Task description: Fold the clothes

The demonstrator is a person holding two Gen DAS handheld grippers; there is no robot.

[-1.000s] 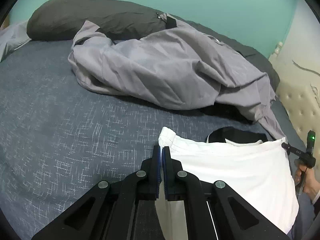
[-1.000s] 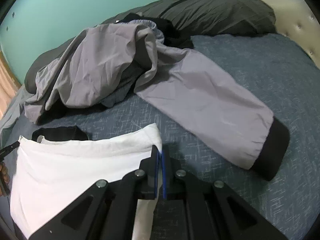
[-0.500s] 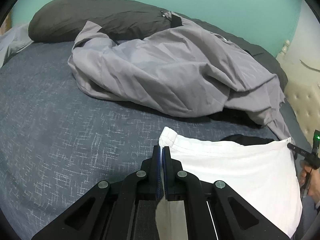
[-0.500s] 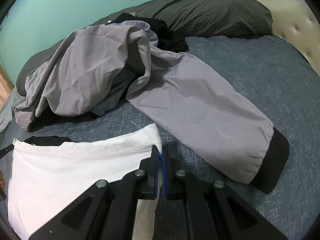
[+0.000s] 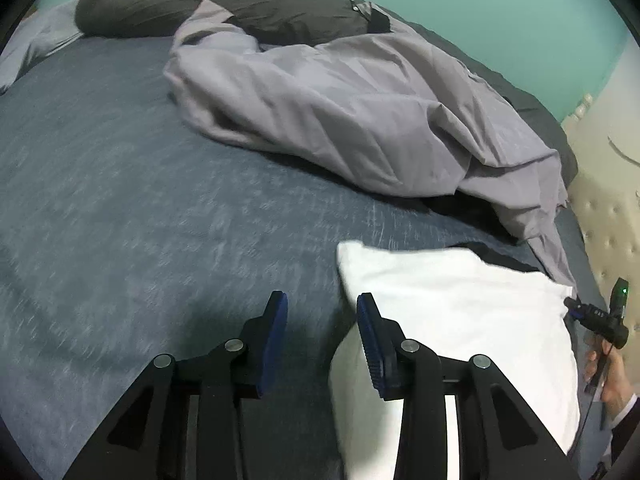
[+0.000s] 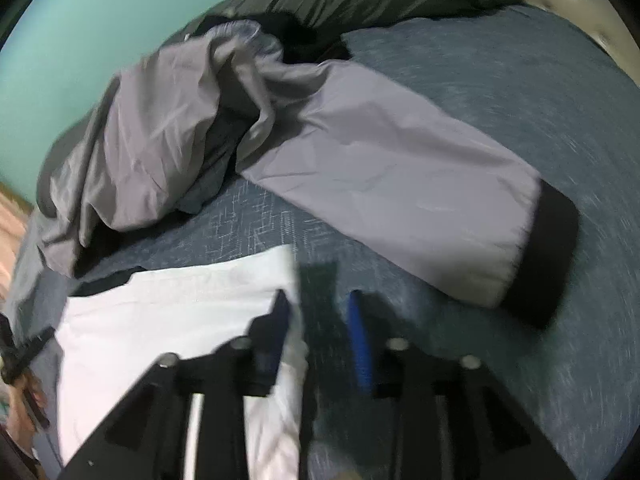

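**Both grippers let go of the white cloth on the bed**

The left gripper [image 5: 322, 306] has its jaws opening. Nothing is between them but the blue bedsheet [image 5: 120, 208]. The white garment [image 5: 460, 320] lies flat on the bed, and its near corner sits just beside the right-hand blue pad, at about 3 o'clock from the gap.

The right gripper [image 6: 318, 306] has its jaws opening too. This view is blurry. The white garment [image 6: 172, 320] lies at 9 o'clock from the gap, and its edge passes close to the left-hand pad. I cannot tell if it touches the pad.

A grey jacket [image 5: 360, 120] lies in a crumpled heap at 12 o'clock, further up the bed. In the right wrist view its sleeve [image 6: 392, 184] stretches out flat toward 2 o'clock and ends in a black cuff [image 6: 548, 256]. A dark pillow [image 5: 208, 0] rests at the top of the bed, next to the teal wall [image 5: 500, 8]. A bit of black cloth [image 5: 500, 256] peeks out behind the white garment.
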